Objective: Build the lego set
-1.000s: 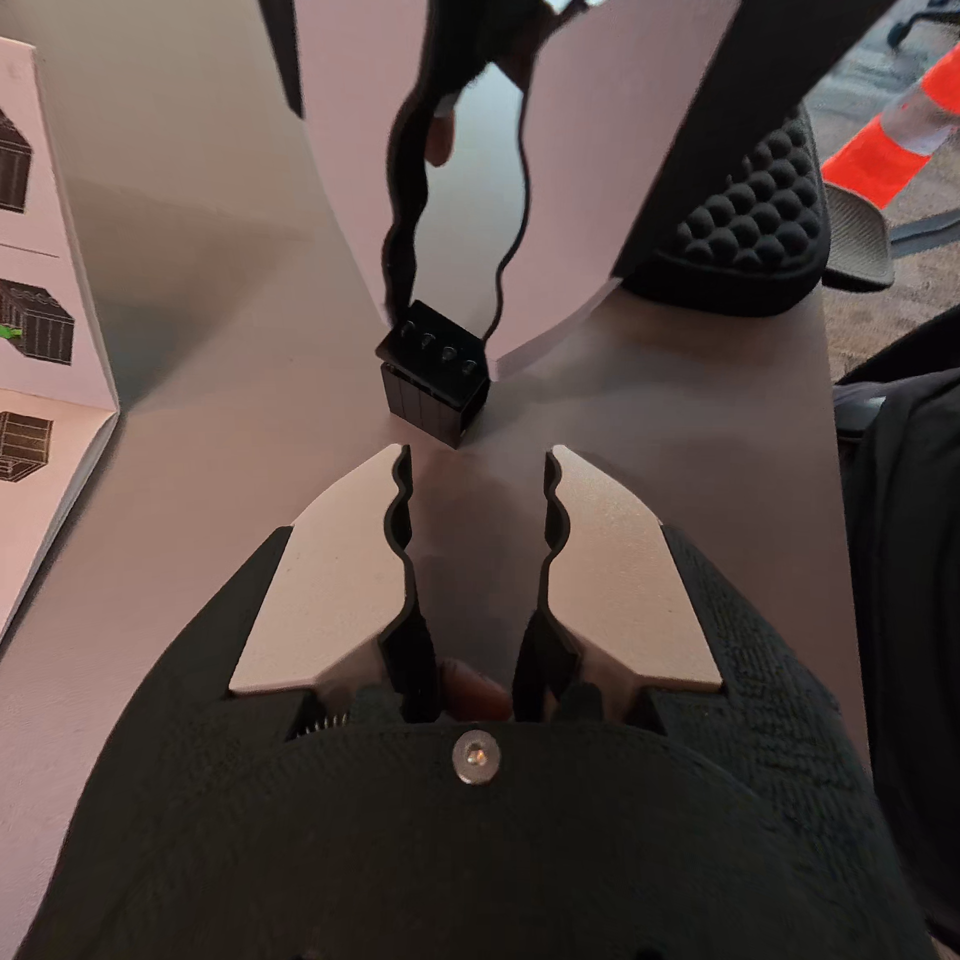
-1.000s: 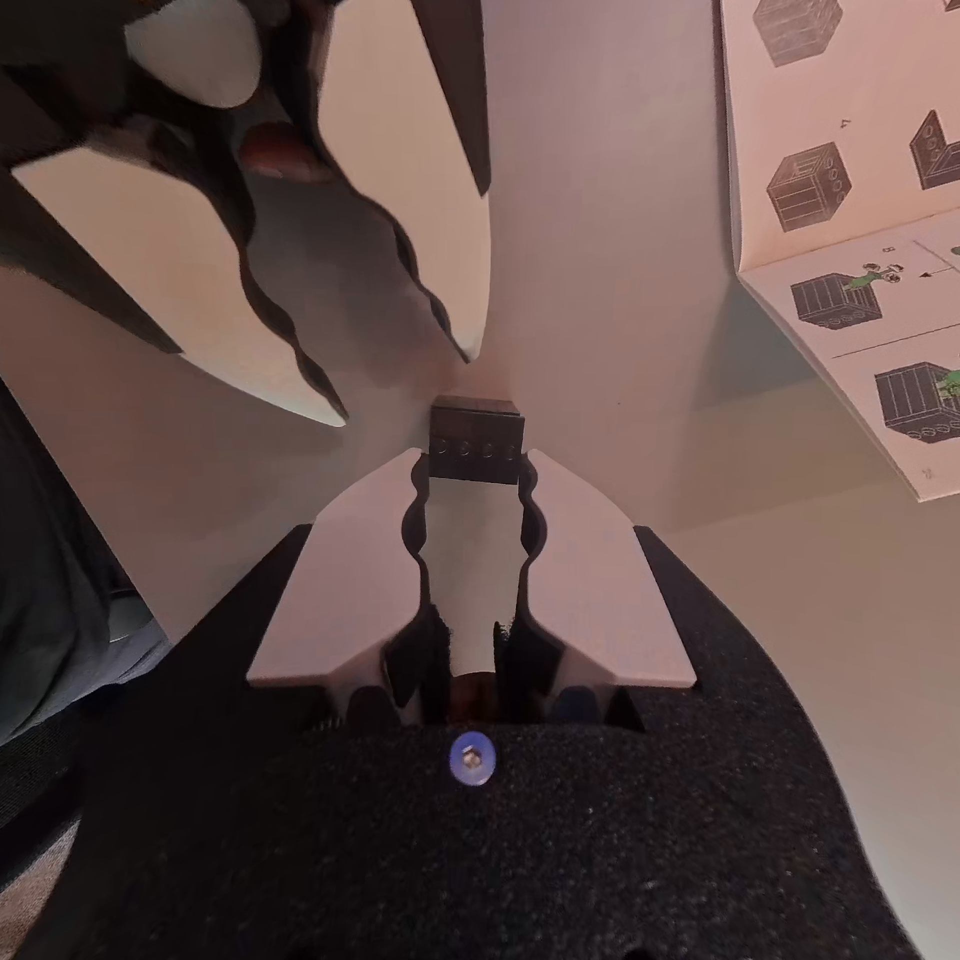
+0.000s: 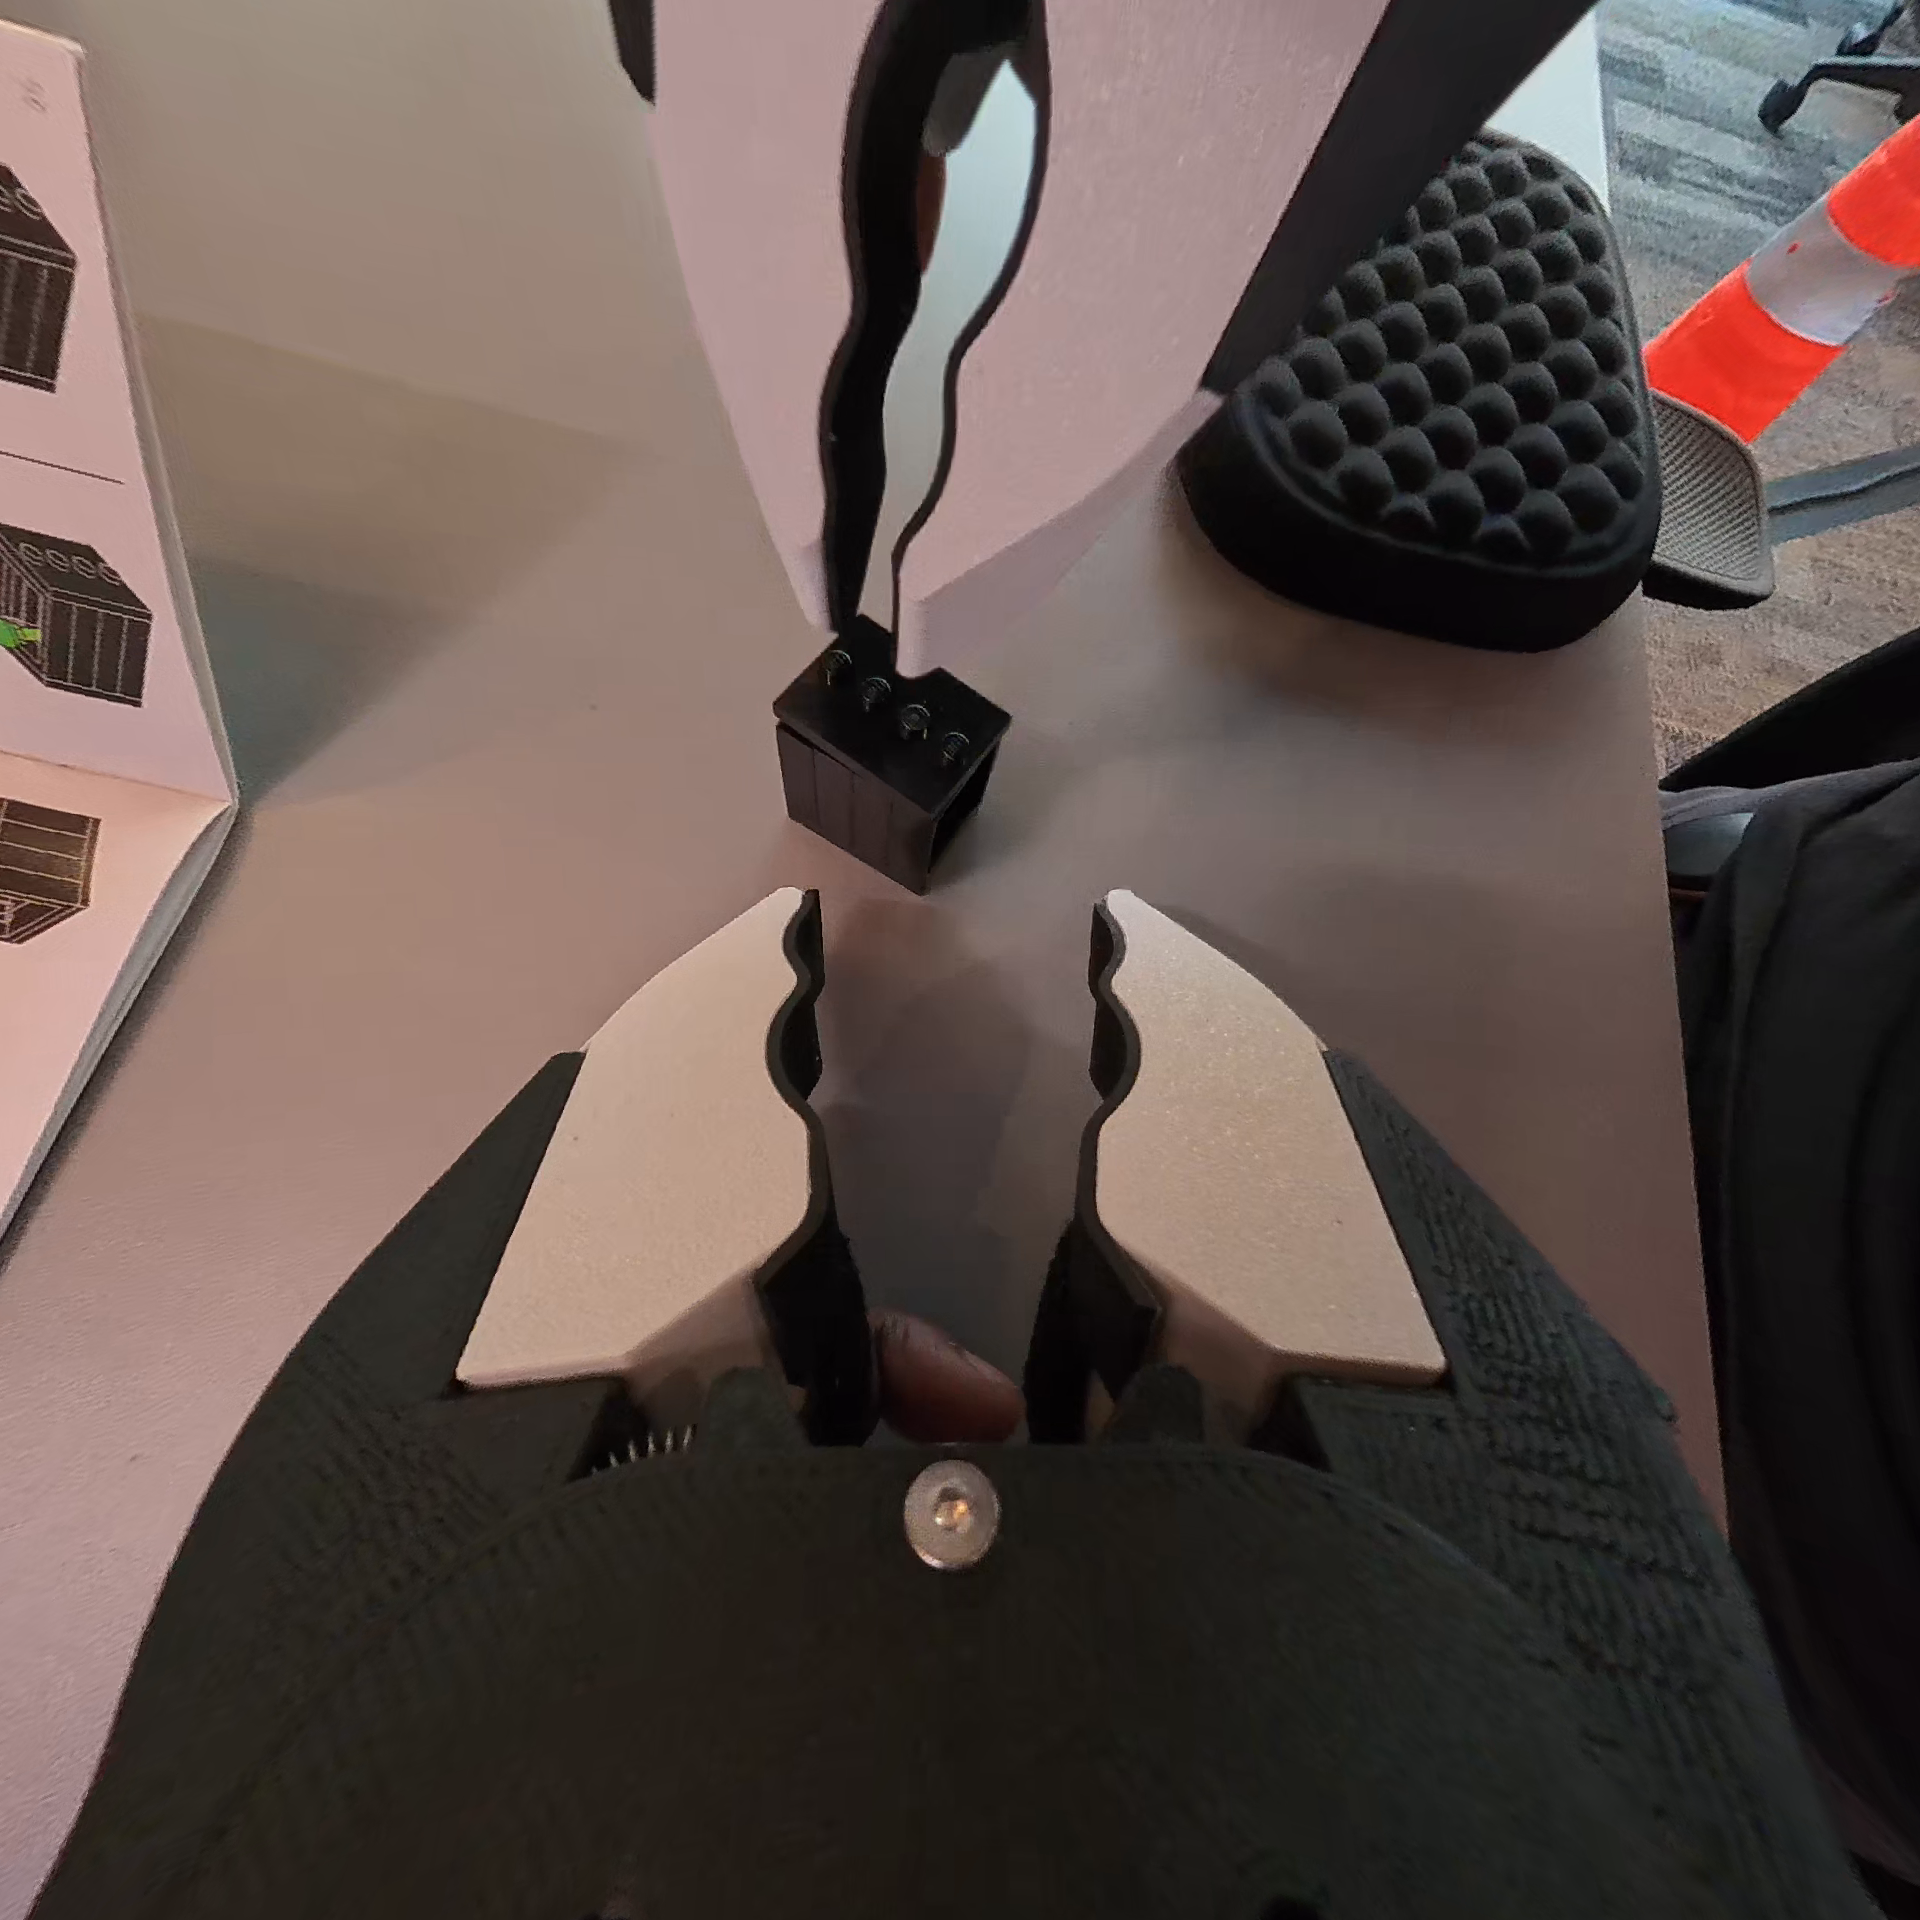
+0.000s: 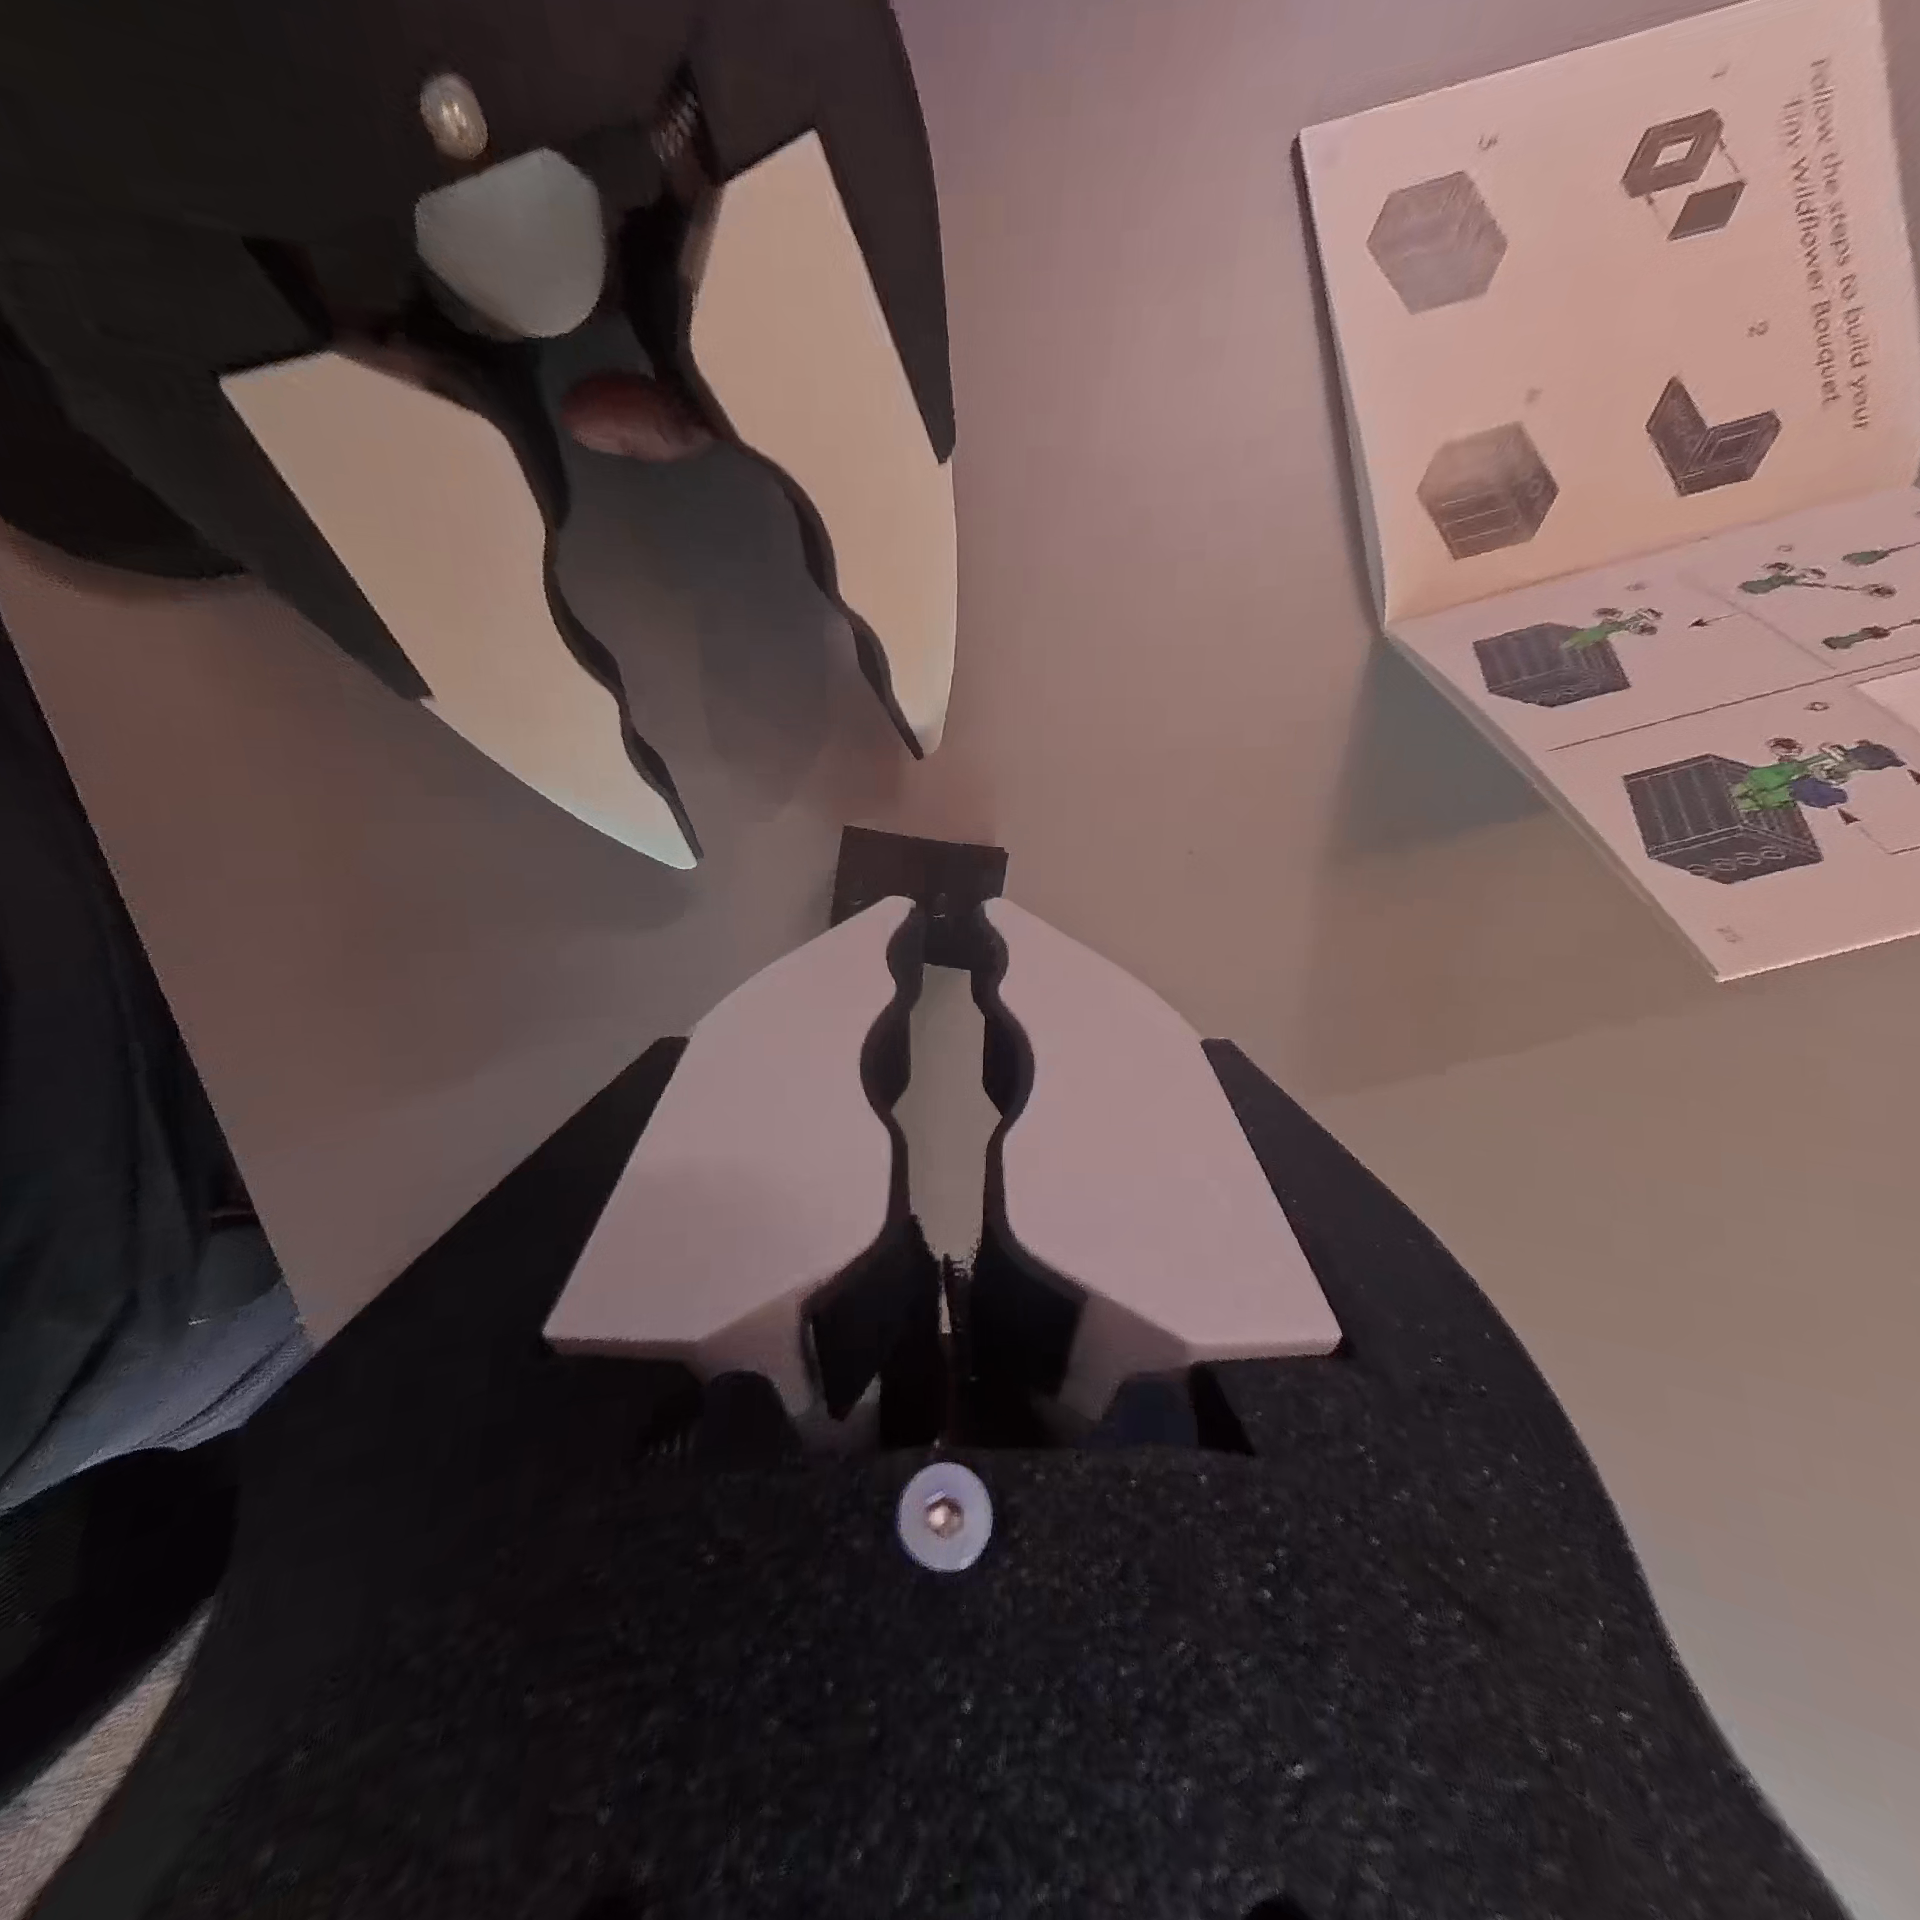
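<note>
A small black lego box (image 3: 891, 764) with a row of studs on top stands on the grey table (image 3: 468, 883). My left gripper (image 3: 956, 914) is open and empty, just in front of the box and apart from it. My right gripper (image 3: 868, 613) comes in from the far side, its fingers nearly together on the box's far top edge. In the right wrist view the right gripper (image 4: 948, 914) pinches the near edge of the black box (image 4: 925, 868), most of which is hidden behind its fingertips. The open left gripper (image 4: 805, 805) hangs beyond it at the upper left.
An open instruction booklet (image 3: 73, 623) lies at the table's left; it also shows in the right wrist view (image 4: 1662, 520). A black bumpy cushion (image 3: 1434, 416) sits at the far right edge. An orange cone (image 3: 1808, 270) stands on the floor. Dark clothing (image 3: 1818, 1195) is at the right. My right fingertips sit around 5 cm from my left ones.
My right gripper's fingers have closed from wide around the box to a narrow pinch on its edge. The box has shifted slightly. The left gripper has stayed open in place.
</note>
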The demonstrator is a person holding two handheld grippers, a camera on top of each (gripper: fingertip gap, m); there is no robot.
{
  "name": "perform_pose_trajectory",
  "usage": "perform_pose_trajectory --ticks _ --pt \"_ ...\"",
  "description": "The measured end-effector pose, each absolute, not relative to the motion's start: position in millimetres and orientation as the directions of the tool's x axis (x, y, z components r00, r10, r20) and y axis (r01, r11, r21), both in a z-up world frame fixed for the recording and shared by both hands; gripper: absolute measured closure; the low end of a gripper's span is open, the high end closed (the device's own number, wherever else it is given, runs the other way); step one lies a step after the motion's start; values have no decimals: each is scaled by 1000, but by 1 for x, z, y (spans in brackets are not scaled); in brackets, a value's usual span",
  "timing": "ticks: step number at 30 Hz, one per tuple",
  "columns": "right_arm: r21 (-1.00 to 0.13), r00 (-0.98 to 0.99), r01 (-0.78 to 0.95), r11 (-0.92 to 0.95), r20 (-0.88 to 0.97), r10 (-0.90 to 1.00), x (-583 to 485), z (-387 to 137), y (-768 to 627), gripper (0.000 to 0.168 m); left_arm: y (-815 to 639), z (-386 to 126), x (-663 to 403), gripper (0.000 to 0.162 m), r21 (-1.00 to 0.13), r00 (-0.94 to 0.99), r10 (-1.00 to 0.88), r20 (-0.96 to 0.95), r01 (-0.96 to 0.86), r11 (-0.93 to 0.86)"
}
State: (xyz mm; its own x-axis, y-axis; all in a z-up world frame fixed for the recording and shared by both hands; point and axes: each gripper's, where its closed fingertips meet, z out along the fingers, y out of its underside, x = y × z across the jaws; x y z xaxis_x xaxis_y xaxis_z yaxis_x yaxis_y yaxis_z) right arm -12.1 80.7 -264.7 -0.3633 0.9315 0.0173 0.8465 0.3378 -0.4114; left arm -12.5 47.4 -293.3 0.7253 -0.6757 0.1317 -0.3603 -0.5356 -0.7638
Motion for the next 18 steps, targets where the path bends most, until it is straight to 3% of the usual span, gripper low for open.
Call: perform_pose_trajectory --ticks 6,16,18 --pt "-415 -415 826 383 13 910 -10 -272 79 159 50 -279 -9 111 -830 697 -703 140 -305 -467" --pt "-389 -455 816 428 23 890 -9 -274 78 158 48 -267 5 110 -889 639 -769 -5 -355 -289" --pt "-384 -452 818 428 30 892 -9 -274 79 157 50 -266 4 121 -894 652 -759 -6 -344 -289"
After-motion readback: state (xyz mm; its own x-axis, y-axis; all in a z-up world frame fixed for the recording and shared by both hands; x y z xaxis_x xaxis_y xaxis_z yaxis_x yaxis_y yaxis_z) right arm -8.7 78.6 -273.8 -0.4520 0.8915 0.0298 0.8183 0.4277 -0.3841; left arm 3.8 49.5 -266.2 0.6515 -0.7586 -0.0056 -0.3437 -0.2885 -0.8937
